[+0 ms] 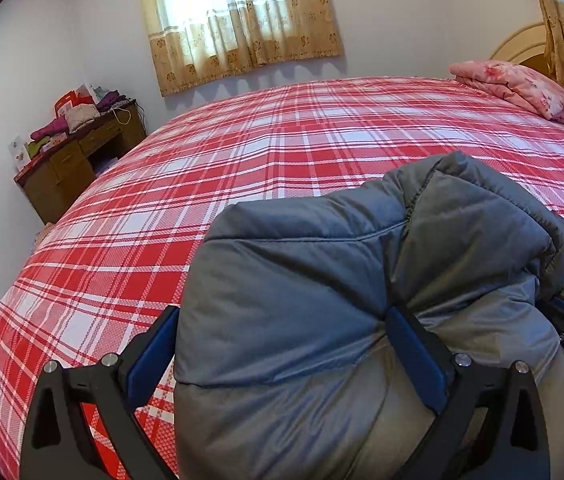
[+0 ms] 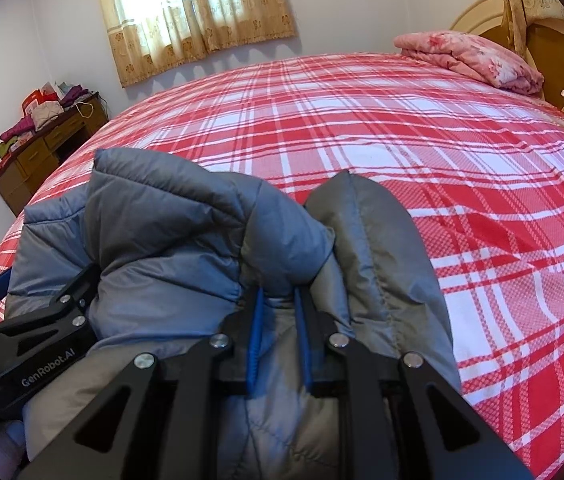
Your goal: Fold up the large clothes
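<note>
Two grippers bear one grey padded jacket (image 2: 170, 240) bunched above the plaid bed (image 2: 441, 160); right gripper (image 2: 280, 320) clenched on a thin fold; left gripper (image 1: 282, 344) spread wide around bulk; risk: slick fabric slipping free, folds collapsing.

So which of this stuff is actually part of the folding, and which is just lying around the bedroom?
Part of the job:
- grey padded jacket
- left tool, its fingers wide around a fat fold of the jacket
- right tool, pinching a jacket fold
- plaid bed, the work surface

Just lying about:
- pink folded quilt
- clothes pile on the desk
- curtains
</note>
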Demonstrator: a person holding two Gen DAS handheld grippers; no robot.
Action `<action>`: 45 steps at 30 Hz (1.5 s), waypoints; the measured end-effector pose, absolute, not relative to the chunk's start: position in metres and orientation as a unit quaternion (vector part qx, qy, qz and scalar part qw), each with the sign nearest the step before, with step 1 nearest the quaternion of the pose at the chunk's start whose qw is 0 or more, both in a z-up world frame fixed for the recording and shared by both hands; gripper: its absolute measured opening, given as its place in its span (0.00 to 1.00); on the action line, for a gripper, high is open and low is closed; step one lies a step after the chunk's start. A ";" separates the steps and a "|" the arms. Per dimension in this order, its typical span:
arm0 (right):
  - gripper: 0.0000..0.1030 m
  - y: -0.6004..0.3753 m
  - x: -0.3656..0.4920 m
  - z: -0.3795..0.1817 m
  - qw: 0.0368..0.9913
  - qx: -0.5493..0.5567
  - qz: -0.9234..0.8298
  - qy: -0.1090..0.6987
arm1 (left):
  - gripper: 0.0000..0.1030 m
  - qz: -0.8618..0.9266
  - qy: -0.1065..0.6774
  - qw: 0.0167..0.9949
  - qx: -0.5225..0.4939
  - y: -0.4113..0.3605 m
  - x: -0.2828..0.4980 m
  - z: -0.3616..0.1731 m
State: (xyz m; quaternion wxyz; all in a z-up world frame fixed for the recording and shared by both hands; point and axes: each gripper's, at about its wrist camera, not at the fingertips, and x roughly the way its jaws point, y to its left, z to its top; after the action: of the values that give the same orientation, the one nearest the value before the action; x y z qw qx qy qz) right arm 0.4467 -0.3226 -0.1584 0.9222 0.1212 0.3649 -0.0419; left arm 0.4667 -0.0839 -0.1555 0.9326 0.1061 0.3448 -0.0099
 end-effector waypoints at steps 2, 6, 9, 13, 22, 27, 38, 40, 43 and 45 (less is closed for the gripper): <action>0.19 -0.322 0.447 -0.158 0.922 0.122 -0.041 0.365 | 0.99 -0.011 0.346 0.932 0.106 -0.084 0.467 -0.156; 0.19 -0.322 0.447 -0.159 0.922 0.124 -0.042 0.363 | 0.99 -0.010 0.347 0.932 0.106 -0.082 0.467 -0.156; 0.19 -0.322 0.448 -0.159 0.923 0.124 -0.043 0.362 | 0.99 -0.011 0.348 0.932 0.106 -0.082 0.468 -0.156; 0.19 -0.331 0.445 -0.156 0.920 0.144 -0.028 0.362 | 0.99 -0.051 0.372 0.923 0.082 -0.071 0.468 -0.149; 0.91 -0.355 0.375 -0.129 0.934 0.155 -0.060 0.317 | 0.99 -0.136 0.421 0.896 -0.040 0.017 0.398 -0.143; 0.90 -0.362 0.370 -0.155 0.917 0.199 -0.025 0.346 | 0.99 -0.138 0.404 0.904 -0.010 0.004 0.384 -0.151; 0.42 -0.354 0.389 -0.173 0.887 0.260 0.103 0.367 | 0.79 -0.191 0.424 0.883 -0.063 0.002 0.401 -0.164; 0.33 -0.352 0.389 -0.173 0.881 0.271 0.118 0.368 | 0.50 -0.205 0.409 0.889 -0.032 -0.007 0.392 -0.155; 0.25 -0.344 0.380 -0.165 0.887 0.275 0.127 0.348 | 0.26 -0.213 0.385 0.898 0.000 -0.012 0.375 -0.134; 0.23 -0.334 0.368 -0.154 0.891 0.283 0.146 0.325 | 0.24 -0.210 0.358 0.910 0.012 -0.004 0.359 -0.111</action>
State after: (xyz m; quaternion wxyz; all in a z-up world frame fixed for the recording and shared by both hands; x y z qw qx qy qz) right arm 0.3685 -0.3342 -0.1542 0.8907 0.2825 0.3249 0.1460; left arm 0.3587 -0.0045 -0.1112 0.9097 0.0123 0.3582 -0.2098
